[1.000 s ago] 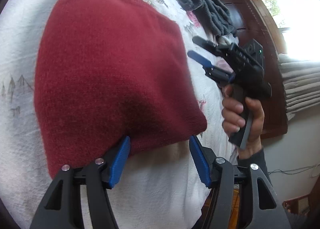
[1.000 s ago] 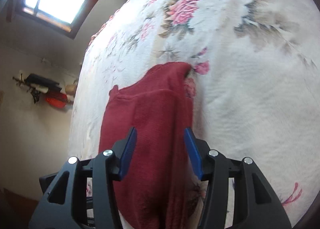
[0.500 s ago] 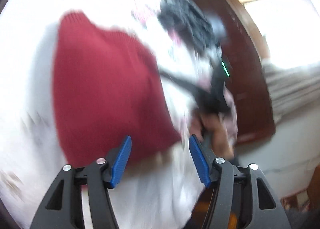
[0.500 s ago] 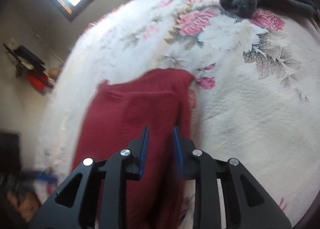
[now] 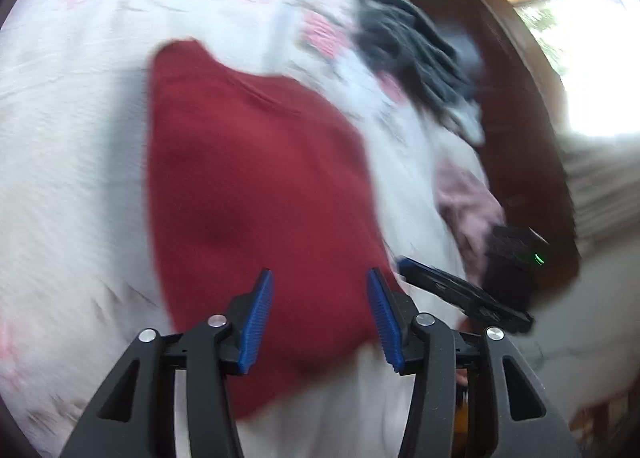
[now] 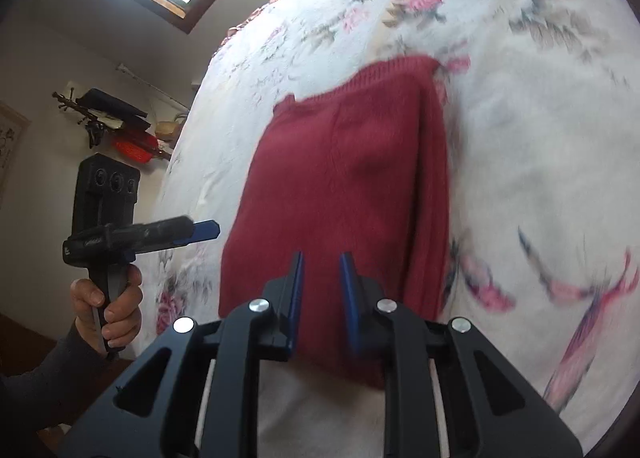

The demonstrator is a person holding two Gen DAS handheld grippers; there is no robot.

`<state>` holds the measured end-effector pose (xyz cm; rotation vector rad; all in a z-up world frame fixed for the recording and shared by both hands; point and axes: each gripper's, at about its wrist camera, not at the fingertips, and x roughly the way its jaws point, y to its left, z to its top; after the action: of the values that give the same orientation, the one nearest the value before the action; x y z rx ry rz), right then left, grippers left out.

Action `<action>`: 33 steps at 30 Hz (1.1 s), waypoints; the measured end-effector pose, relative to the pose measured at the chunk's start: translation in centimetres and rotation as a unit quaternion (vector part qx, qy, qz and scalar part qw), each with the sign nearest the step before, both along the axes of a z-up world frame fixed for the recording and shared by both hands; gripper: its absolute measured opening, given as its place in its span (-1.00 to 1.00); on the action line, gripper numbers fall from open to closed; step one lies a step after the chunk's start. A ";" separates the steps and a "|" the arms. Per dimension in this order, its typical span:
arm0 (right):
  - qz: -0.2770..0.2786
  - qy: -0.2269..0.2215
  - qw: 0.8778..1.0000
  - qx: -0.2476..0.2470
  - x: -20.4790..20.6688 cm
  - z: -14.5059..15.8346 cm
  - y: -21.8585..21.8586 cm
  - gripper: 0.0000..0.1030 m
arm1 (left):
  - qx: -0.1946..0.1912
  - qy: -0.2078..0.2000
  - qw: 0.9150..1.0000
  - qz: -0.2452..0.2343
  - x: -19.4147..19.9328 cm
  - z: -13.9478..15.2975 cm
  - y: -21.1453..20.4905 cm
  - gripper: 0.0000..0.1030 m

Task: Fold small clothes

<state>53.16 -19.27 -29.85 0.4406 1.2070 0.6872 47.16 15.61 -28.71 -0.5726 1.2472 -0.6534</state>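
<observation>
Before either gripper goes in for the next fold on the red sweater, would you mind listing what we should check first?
1. Left gripper open, empty: ok.
2. Right gripper empty, jaws narrowly apart: ok.
3. Red sweater lying flat on the floral bedspread: ok.
4. Sweater's near hem reachable by both grippers: ok.
5. Dark grey garment clear of the sweater: ok.
6. Fold edges aligned: cannot tell, the left view is blurred.

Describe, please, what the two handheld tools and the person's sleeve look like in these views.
Both are black plastic. The left tool has two bright blue ribbed pads and silver round bolts on its linkage, and so does the right tool. Seen from outside, the right one carries a small green light on its body. The left one has a pistol-style handle below a boxy black head. The sleeve is dark grey.
</observation>
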 end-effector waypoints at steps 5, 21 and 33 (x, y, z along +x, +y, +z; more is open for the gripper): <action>-0.020 0.039 0.999 -0.013 0.4 -2.7 0.0 -0.96 | 0.047 0.035 0.998 0.005 -1.1 -4.1 -0.1 -0.21; -0.058 0.065 0.991 0.098 2.9 1.3 -6.0 0.49 | 0.000 0.004 0.997 0.082 -7.2 -3.2 6.3 0.60; -0.011 0.180 0.977 0.112 14.1 -6.5 -2.4 0.58 | -0.102 0.063 0.989 0.086 -3.9 -9.0 6.7 0.60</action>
<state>67.30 -21.71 -36.40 0.7905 1.4682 0.7481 43.29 22.27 -37.69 -0.8936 1.2404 -0.6114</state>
